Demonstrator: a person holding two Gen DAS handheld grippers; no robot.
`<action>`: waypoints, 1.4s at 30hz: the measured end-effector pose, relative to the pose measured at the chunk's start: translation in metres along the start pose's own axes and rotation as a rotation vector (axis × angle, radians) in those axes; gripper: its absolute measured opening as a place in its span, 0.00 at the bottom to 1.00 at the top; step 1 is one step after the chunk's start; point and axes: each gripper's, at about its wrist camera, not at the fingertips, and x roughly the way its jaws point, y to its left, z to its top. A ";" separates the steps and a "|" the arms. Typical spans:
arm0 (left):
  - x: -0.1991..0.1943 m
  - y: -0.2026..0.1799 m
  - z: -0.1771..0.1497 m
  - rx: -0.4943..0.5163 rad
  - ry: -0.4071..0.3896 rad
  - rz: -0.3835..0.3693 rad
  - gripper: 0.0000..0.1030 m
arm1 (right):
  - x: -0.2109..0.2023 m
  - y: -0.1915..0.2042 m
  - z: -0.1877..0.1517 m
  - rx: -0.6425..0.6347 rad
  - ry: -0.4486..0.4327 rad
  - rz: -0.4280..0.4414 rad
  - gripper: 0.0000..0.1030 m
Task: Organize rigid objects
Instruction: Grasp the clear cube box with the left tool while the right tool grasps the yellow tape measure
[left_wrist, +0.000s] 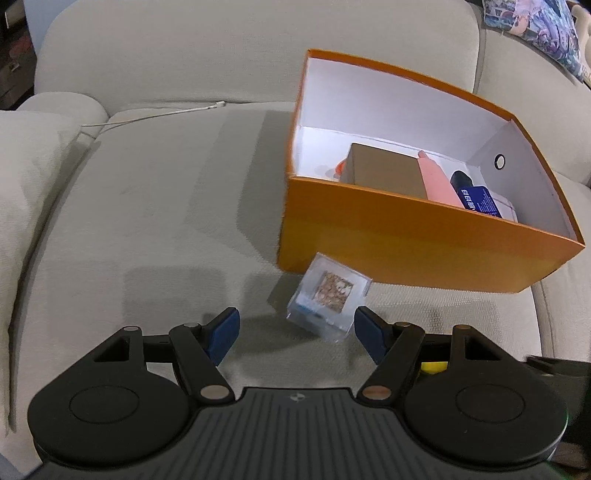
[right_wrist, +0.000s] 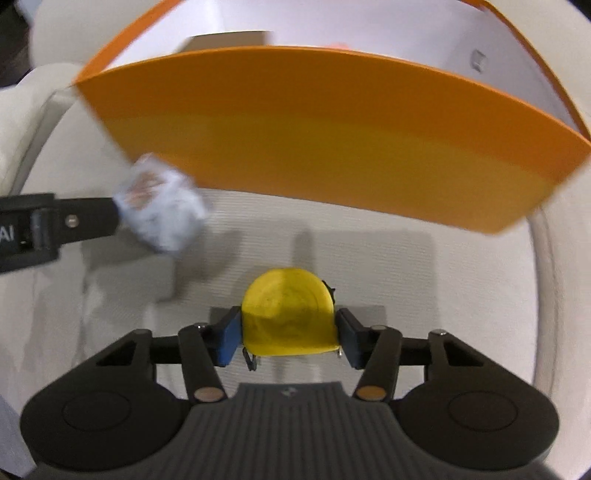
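On the beige fabric sofa seat (left_wrist: 147, 206), just before the orange cardboard box (right_wrist: 332, 140), the right gripper (right_wrist: 288, 334) is clamped on a yellow rounded tape measure (right_wrist: 290, 317), while the left gripper (left_wrist: 295, 332) stands spread, a clear plastic cube (left_wrist: 328, 301) between its pads unpressed.

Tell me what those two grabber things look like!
Both match. The left gripper and right gripper are black, with a ribbed grey middle, two big round discs, angled black link bars joined by shiny round pins, and blue pads on the fingers. A small logo sits on the grey part.
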 end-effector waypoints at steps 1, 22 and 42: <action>0.003 -0.003 0.001 0.006 -0.001 0.002 0.81 | 0.000 -0.008 -0.001 0.022 0.003 -0.007 0.55; 0.062 -0.043 0.000 0.129 0.037 0.124 0.85 | 0.001 -0.053 -0.002 0.082 0.012 0.042 0.63; 0.060 -0.040 -0.009 0.130 0.056 0.110 0.62 | 0.004 -0.014 -0.013 0.007 0.017 -0.017 0.67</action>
